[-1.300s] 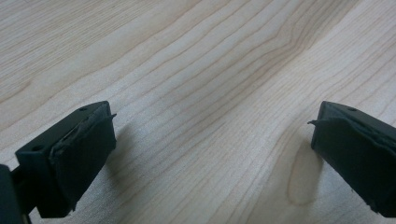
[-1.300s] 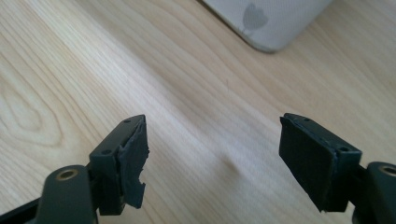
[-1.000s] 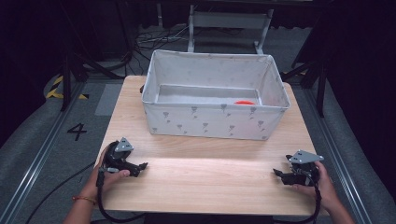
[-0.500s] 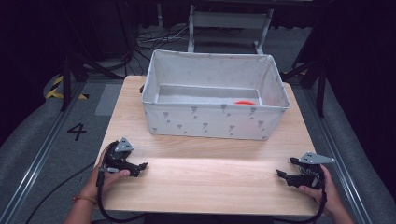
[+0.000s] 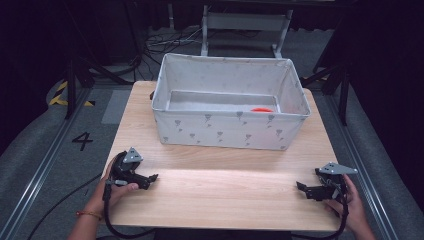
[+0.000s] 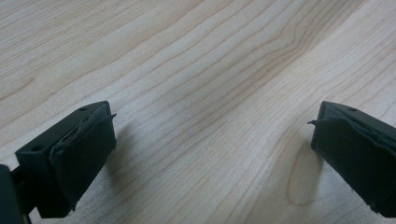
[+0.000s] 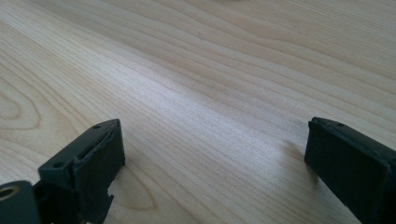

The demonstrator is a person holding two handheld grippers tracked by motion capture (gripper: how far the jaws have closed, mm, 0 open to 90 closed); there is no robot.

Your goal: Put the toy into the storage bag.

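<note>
My left gripper (image 5: 151,178) rests low over the wooden table (image 5: 225,200) near its front left corner, held in the person's left hand. In the left gripper view its jaws stand wide apart over bare wood, so the left gripper (image 6: 210,140) is open and empty. Near the front right corner, the right gripper (image 5: 301,187) points toward the table's middle. Its jaws have just been opening, and the right gripper (image 7: 215,149) has nothing between them. A white fabric bin (image 5: 230,132) stands at the back of the table, with a small red thing (image 5: 261,109) on its floor.
A broad strip of bare tabletop lies between the two grippers and in front of the bin. Dark floor with cables (image 5: 165,42) and a metal frame (image 5: 245,22) lies beyond the table. A floor mark "4" (image 5: 82,141) is at the left.
The right gripper has shifted slightly to the right, toward the table's edge. The left gripper and the bin have stayed put.
</note>
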